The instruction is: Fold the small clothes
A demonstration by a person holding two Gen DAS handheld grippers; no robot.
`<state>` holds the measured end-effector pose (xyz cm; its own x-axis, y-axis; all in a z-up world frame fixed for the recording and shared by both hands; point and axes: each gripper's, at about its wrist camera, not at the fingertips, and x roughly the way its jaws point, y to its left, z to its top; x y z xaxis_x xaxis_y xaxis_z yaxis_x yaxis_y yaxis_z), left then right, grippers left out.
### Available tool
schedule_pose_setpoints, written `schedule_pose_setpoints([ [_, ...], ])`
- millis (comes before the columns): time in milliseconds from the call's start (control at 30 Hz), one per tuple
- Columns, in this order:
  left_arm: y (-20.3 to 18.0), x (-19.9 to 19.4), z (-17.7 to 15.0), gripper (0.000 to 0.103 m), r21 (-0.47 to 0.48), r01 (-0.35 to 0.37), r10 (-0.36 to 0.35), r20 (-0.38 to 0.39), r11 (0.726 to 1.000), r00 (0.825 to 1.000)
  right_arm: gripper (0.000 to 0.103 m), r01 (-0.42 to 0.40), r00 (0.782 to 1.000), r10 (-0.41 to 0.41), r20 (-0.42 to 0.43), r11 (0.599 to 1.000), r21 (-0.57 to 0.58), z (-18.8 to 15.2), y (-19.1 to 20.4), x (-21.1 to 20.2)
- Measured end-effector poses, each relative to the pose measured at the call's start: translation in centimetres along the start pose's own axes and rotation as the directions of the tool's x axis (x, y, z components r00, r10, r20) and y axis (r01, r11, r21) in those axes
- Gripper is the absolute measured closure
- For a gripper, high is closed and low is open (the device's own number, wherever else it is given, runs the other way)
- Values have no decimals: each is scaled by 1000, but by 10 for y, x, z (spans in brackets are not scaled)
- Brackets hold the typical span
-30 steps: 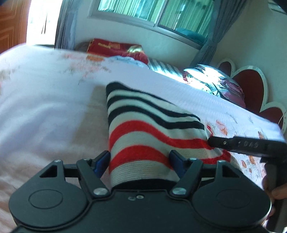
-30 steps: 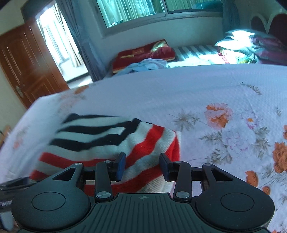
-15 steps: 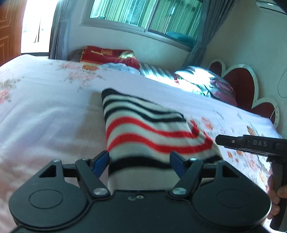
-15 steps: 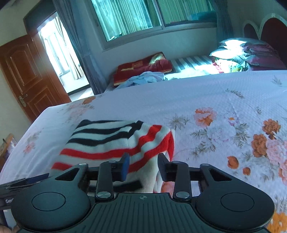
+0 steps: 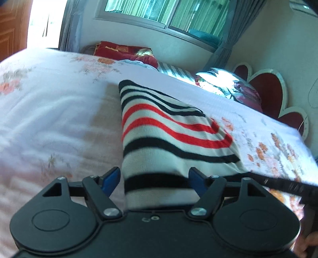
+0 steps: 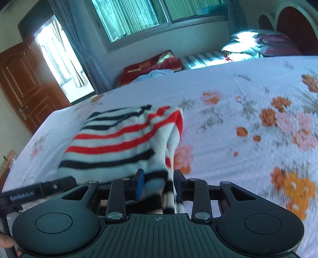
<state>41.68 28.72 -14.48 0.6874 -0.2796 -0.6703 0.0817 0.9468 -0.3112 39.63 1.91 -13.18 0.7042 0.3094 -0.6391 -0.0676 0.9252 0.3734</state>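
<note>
A small knit garment with white, red and black stripes point(image 5: 169, 129) lies folded on the floral bedspread point(image 5: 49, 119); it also shows in the right wrist view point(image 6: 123, 139). My left gripper point(image 5: 154, 178) stands open, its blue pads either side of the garment's near left edge. My right gripper point(image 6: 158, 183) is partly open, with the garment's near right corner lying between its pads. Each gripper's side shows in the other's view.
The bed's far side holds a red cushion point(image 5: 123, 51), a striped pillow point(image 5: 174, 71) and piled bedding point(image 6: 258, 43) by a heart-shaped headboard point(image 5: 268, 87). A wooden door point(image 6: 21, 83) and a window point(image 6: 159, 15) stand beyond.
Both grippers have drawn back toward the near edge of the garment; more black stripes now show close to the fingers. The right gripper's fingers stand wider apart than before.
</note>
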Motion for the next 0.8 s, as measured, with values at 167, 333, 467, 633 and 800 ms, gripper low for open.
schedule_pose_setpoints([
  [167,-2,13,-18,26,25,-28,29,-40,999,999,68,52,997,-51,-55,998,29,-23,-9,17],
  [333,-2,14,-18,16,47,-57,59,-35,997,998,50,101,994,-102,-36,995,-25,-29,-8,22],
  [467,-4,15,-15,2,44,-94,96,-60,995,994,47,104,994,-106,-38,994,-29,-29,-9,22],
  [633,-10,16,-11,0,26,-159,160,-97,987,982,47,117,991,-120,-52,991,-59,-27,-5,22],
  [800,-27,11,-14,0,45,-268,271,-59,962,961,47,111,991,-115,-74,992,-63,-23,-6,23],
])
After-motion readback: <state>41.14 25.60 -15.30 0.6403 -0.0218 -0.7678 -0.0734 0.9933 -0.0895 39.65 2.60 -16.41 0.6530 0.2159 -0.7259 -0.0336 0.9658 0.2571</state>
